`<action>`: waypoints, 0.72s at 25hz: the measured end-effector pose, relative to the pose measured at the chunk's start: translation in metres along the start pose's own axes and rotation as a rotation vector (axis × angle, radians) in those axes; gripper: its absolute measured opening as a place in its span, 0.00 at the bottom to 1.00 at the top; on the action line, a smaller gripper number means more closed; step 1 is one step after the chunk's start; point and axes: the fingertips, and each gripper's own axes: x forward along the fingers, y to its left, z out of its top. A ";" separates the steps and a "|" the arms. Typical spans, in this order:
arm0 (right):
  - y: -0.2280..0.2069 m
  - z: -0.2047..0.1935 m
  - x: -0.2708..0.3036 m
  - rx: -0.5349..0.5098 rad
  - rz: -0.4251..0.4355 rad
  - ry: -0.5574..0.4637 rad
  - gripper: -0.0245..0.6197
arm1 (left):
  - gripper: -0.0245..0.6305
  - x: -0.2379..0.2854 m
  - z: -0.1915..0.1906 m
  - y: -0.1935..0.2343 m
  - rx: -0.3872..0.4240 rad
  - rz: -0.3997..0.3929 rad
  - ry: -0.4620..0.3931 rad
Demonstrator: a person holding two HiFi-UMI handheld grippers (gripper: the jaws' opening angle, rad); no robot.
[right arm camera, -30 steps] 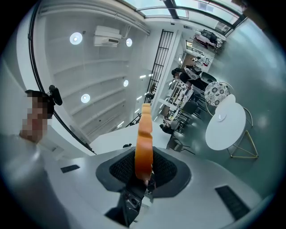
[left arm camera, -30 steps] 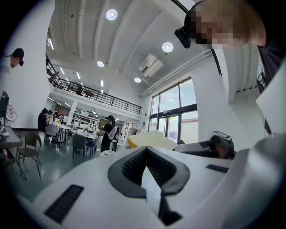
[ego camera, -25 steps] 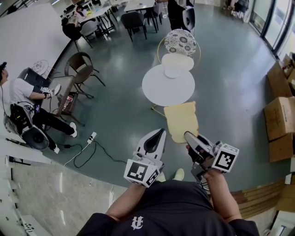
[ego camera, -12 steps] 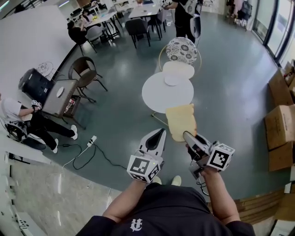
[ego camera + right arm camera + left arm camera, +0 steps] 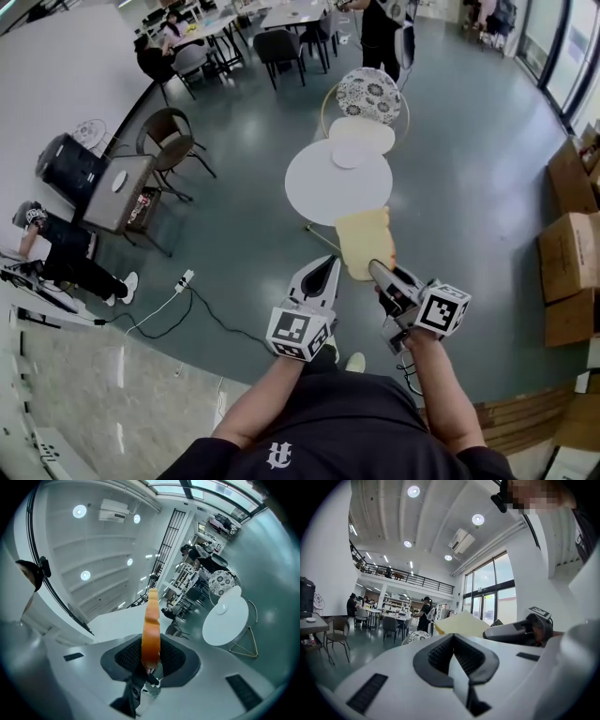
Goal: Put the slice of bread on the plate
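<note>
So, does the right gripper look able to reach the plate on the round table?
Probably, once nearer: the right gripper, shut on the bread slice, has nothing between it and the plate on the white table.

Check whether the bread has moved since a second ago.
Yes. In the head view the bread, clamped in the right gripper, has advanced toward the white table; its far edge now overlaps the table's rim more.

Pale yellow slice of bread (image 5: 366, 239) with orange-brown crust; white round table (image 5: 314, 187) and white plate (image 5: 349, 156); far chair (image 5: 368, 94) in black-and-white floral print; dark teal floor (image 5: 469, 169); brown boxes (image 5: 567, 248) at the right
</note>
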 end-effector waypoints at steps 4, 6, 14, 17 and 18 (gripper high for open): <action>-0.008 0.004 0.006 -0.006 -0.013 0.000 0.19 | 0.05 0.011 0.003 0.003 0.007 -0.016 -0.015; -0.015 0.012 0.015 -0.005 -0.018 -0.003 0.19 | 0.05 0.024 0.005 0.012 0.007 -0.022 -0.017; -0.049 0.053 0.072 -0.009 -0.043 -0.018 0.19 | 0.05 0.085 0.008 0.063 -0.005 -0.054 -0.010; -0.064 0.066 0.103 0.000 -0.052 -0.028 0.19 | 0.05 0.109 0.010 0.091 0.000 -0.072 -0.008; -0.069 0.069 0.113 0.003 -0.054 -0.032 0.19 | 0.05 0.116 0.010 0.100 0.001 -0.077 -0.005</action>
